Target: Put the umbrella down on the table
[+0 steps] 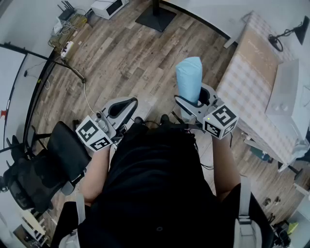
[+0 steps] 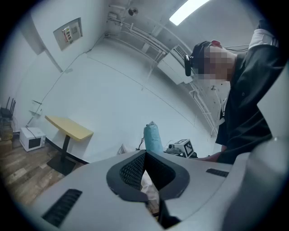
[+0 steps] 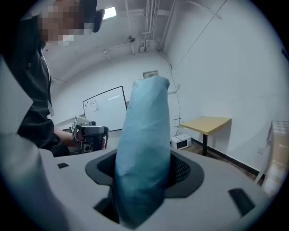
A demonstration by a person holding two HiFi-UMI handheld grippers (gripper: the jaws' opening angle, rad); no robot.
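**Though firmly gripped, the one light-blue folded fabric umbrella [image 1: 189, 77] is off the checked-cloth bench [image 1: 252, 82]**

As the head view shows, there are two tongs and a single umbrella. The right tongs [image 1: 195, 101] pinch the umbrella near its lower end, so it stands roughly upright over the wooden floor [image 1: 131, 58], near the bench's edge but apart from it; the left tongs [image 1: 121, 107] are pressed together with nothing between them; the bench carries one white box-shaped thing [image 1: 290, 92] and one black desk lamp [image 1: 286, 36]; one black office chair [image 1: 48, 164] stands at the left; one white microwave [image 1: 109, 7] sits on the floor.
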